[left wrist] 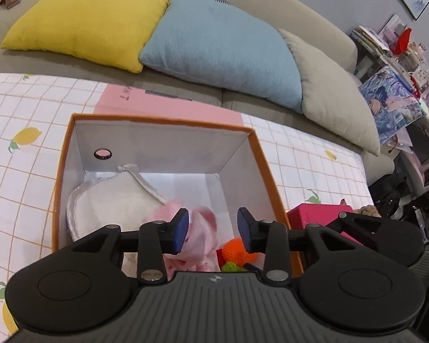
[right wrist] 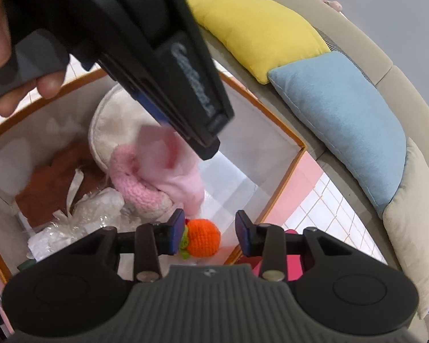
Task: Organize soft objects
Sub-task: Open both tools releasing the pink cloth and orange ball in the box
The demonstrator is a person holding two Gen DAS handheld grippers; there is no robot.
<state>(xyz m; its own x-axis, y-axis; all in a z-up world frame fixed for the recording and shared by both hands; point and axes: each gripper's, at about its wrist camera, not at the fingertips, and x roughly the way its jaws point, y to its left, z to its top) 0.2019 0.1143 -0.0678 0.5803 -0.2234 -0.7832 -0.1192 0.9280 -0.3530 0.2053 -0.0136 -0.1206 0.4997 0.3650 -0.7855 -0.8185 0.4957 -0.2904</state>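
Note:
An orange-rimmed box with white inner walls stands on the lemon-print cloth. Inside lie a cream pad, a pink knitted plush and a small orange crocheted fruit. My left gripper is open above the box, its fingers either side of the pink plush, holding nothing. In the right wrist view my right gripper is open over the box, with the orange fruit lying below between its fingers. The left gripper's black body crosses above the pink plush. Brown cloth and clear plastic wrap also lie inside.
A yellow cushion, a blue cushion and a beige cushion lean on the beige sofa behind. A pink sheet lies behind the box. A magenta box stands right of it. Cluttered shelves fill the far right.

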